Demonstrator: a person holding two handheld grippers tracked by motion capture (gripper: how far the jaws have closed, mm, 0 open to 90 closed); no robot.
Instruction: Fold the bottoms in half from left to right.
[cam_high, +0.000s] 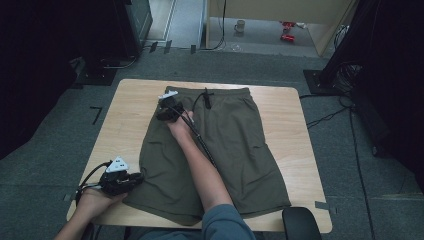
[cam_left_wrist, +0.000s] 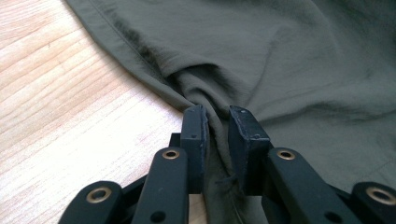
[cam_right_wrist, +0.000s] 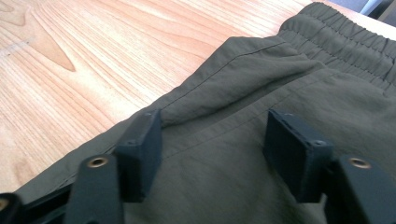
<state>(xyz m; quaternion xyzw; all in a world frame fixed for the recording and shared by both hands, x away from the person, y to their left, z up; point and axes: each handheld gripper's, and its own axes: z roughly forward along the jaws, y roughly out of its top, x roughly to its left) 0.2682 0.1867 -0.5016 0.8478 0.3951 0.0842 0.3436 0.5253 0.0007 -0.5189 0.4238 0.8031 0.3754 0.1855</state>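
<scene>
Lying flat on the wooden table (cam_high: 125, 107), a pair of olive-green shorts (cam_high: 225, 150) is shown with its elastic waistband (cam_high: 225, 92) at the far edge and its two legs toward the person. A black drawstring (cam_high: 206, 97) is seen at the waistband's centre. No fold has yet been made: both legs are spread out full length, so the work is judged to be at its very start, with gripping under way and all folding left.

The left gripper (cam_left_wrist: 217, 128) is seen clamped on the hem at the outer corner of the left leg; in the left gripper view a ridge of fabric is pinched between its pads, and the cloth is gathered into creases ahead of them. No earlier frame is given.

The right gripper (cam_right_wrist: 212, 140) is held over the left side seam just below the waistband, its jaws well apart, straddling the cloth's edge. Fabric lies between the pads but is not pressed by them.
</scene>
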